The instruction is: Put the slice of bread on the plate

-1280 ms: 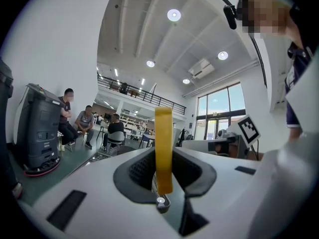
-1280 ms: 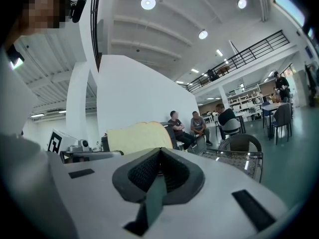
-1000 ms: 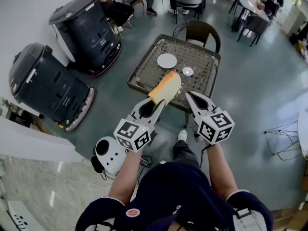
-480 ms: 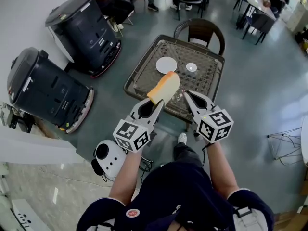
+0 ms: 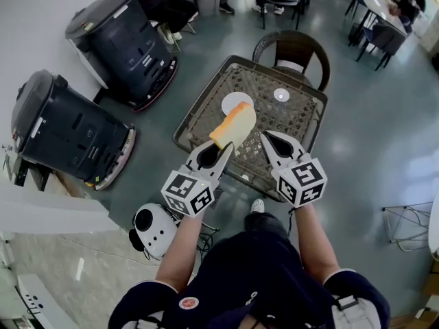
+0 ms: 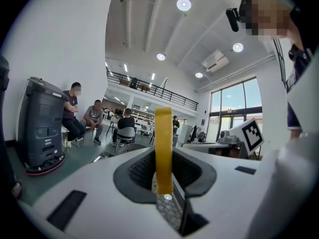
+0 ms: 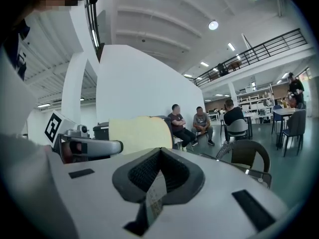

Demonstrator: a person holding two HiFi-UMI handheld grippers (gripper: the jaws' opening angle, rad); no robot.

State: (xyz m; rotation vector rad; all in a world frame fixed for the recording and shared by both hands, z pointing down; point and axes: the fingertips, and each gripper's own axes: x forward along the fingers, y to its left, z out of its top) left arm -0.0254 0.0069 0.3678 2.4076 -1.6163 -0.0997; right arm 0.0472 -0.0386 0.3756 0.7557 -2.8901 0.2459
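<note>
The wicker table [image 5: 206, 112] is being drawn nearer across the grey floor [image 5: 363, 115]. The slice of bread [image 5: 234, 126] is being clamped by the left gripper [image 5: 228, 147], with the plate [image 5: 230, 101] at its 12 o'clock; the right gripper [image 5: 267, 140] is being held closed.

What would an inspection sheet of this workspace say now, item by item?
Surface: woven-top table, ahead of both grippers.
Job's things: bread slice not yet on the white plate; nothing seen on the plate.
Clutter: small white round object on the table, apart from the plate.
Grippers: left gripper shut on the bread slice; right gripper shut, holding nothing.
Cables: nothing seen.
Surroundings: two dark floor machines, wicker chair, seated people.
</note>
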